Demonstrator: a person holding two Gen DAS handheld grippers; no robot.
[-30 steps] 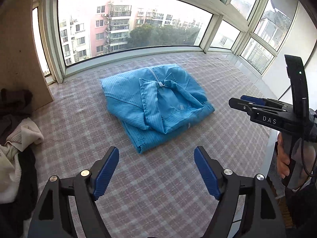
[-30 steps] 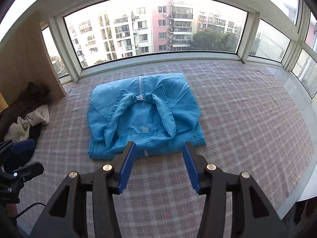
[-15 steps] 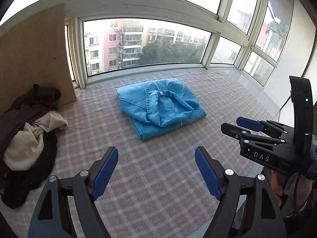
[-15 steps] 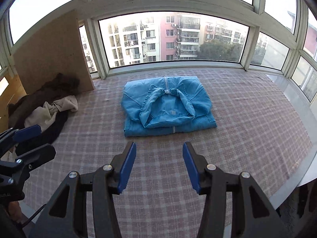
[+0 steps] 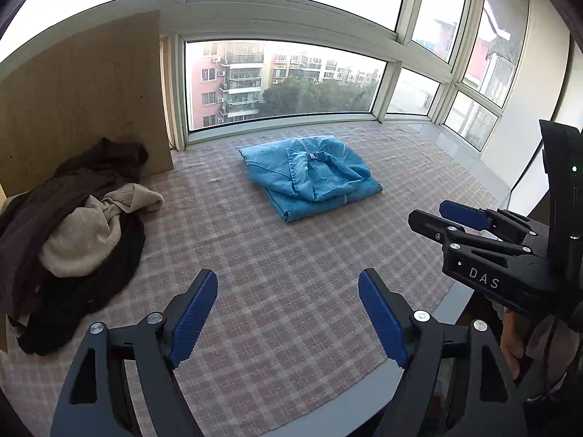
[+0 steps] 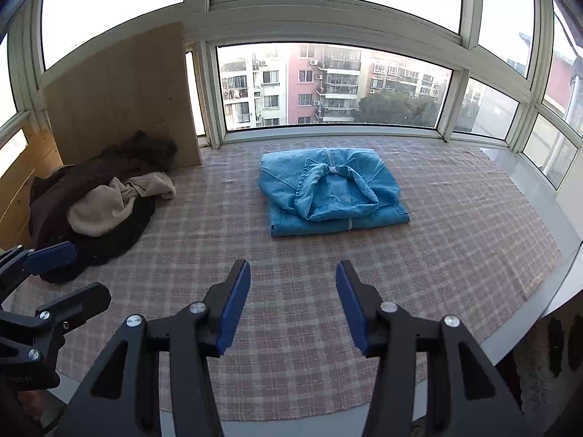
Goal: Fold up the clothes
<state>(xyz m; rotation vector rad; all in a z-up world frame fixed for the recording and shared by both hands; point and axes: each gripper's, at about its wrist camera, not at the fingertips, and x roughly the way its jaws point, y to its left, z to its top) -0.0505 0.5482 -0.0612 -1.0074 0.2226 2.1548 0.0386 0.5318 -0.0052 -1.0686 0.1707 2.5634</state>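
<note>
Both hand-held grippers, left hand-held gripper and right hand-held gripper, tilt downward, gaping, empty.

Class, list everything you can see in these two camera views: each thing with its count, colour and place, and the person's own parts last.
folded garment: one, blue, middle of the cloth, near the window
clothes pile: one heap, dark brown, black and cream, left side, against the board
checked cloth: one, pink and grey, covering the platform
wooden board: one, tan, upright at far left
windows: several panes, white frames, along the back and right
left gripper: one, black with blue fingers, open, empty
right gripper: one, black with blue fingers, open, empty
hand: one, holding the right gripper's handle
</note>
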